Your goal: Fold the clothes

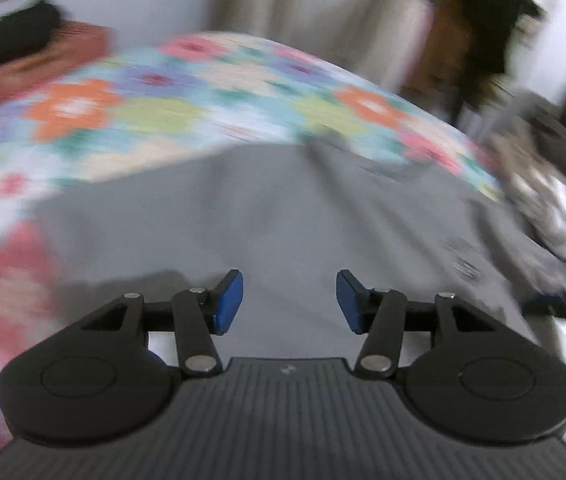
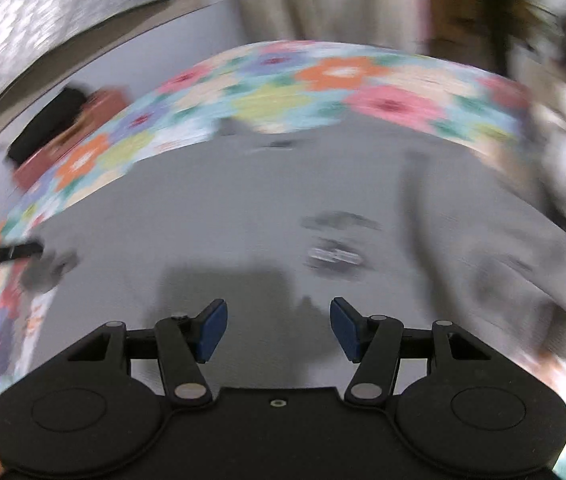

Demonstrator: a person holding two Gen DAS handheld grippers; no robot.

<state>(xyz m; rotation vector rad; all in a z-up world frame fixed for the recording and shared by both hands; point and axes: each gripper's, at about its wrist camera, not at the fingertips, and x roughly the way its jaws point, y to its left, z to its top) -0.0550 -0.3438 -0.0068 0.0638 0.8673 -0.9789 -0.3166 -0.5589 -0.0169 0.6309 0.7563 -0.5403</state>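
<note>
Left claw [image 1: 289, 302], seen from its own wrist, hangs spread and empty over the near part of a grey garment [image 1: 283, 216], which lies flat on the floral bedspread [image 1: 131, 112] and runs ahead and to the right. Right claw [image 2: 279, 330], from its wrist, is likewise spread and empty above the same garment, whose cloth bunches to its right [image 2: 503, 264]; both views are blurred, so neither claw can be judged nearer.

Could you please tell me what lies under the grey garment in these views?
The grey garment lies spread on a flowered bedcover, which shows around its far and side edges. Whatever sits directly beneath the cloth is covered, so nothing more can be told.
</note>
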